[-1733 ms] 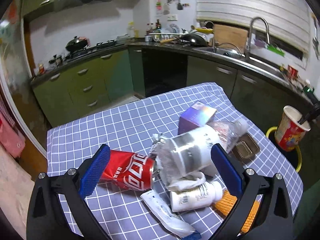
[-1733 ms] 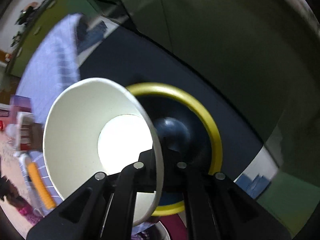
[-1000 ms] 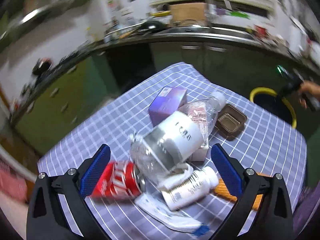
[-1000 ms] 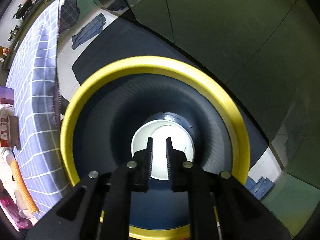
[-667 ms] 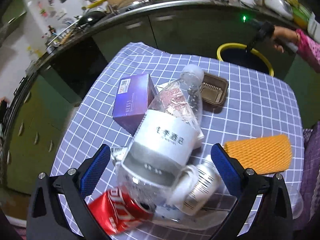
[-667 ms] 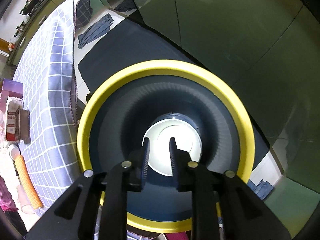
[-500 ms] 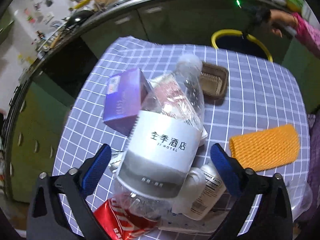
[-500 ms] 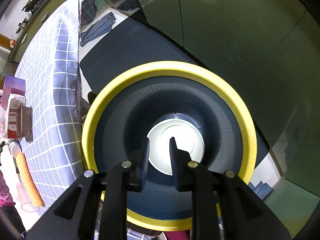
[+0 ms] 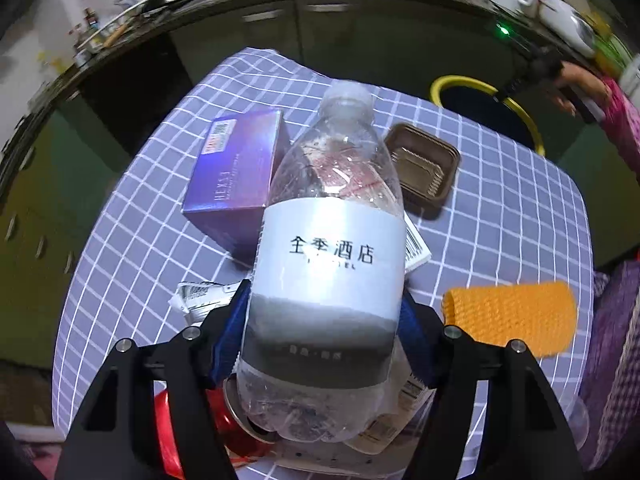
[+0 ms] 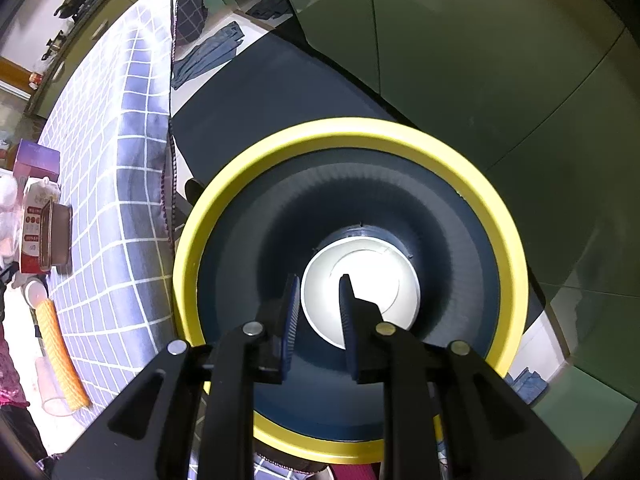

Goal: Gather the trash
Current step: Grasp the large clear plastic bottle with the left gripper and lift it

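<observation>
- Clear plastic bottle with white-and-grey label [image 9: 326,280]: empty, cap pointing away, atop the trash pile on the checked cloth.
- Yellow-rimmed dark bin [image 10: 516,248]: upright beside the table, white paper cup [image 10: 380,280] at its bottom.

i see a clear bottle [image 9: 326,264] with a white-and-grey label, a purple box [image 9: 236,178], a brown tray [image 9: 425,168], an orange foam net [image 9: 510,318], a red can [image 9: 176,432], a blue-grey white-gridded tablecloth [image 9: 500,216], a yellow-rimmed dark bin [image 10: 514,280] and a white cup [image 10: 372,276].
</observation>
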The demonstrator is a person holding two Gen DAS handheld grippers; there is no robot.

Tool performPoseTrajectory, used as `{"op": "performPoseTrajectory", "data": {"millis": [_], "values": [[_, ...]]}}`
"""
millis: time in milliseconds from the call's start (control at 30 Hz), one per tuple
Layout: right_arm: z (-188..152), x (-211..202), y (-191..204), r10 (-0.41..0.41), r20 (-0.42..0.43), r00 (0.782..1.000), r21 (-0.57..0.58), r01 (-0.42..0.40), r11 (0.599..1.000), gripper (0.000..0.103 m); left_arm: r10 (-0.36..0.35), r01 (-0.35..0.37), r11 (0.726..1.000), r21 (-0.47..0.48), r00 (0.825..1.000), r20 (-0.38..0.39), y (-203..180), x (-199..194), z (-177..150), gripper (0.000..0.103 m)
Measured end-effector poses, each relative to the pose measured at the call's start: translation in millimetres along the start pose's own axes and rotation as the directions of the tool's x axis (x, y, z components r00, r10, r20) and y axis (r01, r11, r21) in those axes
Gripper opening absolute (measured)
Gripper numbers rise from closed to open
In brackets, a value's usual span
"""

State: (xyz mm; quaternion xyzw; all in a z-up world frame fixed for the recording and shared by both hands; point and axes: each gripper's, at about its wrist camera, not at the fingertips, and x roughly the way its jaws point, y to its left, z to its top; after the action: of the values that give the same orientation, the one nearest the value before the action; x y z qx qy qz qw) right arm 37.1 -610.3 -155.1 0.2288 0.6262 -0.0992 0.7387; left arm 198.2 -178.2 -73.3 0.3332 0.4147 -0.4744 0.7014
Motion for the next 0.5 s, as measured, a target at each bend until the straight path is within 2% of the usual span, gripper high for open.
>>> {"op": "performPoseTrajectory", "data": {"millis": [300,500], "values": [[-6,-1,0,0.008,0.014,1.0,-0.009,-0.008,1.0,0.019,0.122,-0.113,0.987,-0.118,0.99,0.071,1,-31,6,0.064],[-6,2,1,0.012,0.012,1.0,-0.018,-0.012,1.0,0.019,0.148,-0.132,0.981,-0.144,0.983,0.106,-6,-45,10,0.06]]}}
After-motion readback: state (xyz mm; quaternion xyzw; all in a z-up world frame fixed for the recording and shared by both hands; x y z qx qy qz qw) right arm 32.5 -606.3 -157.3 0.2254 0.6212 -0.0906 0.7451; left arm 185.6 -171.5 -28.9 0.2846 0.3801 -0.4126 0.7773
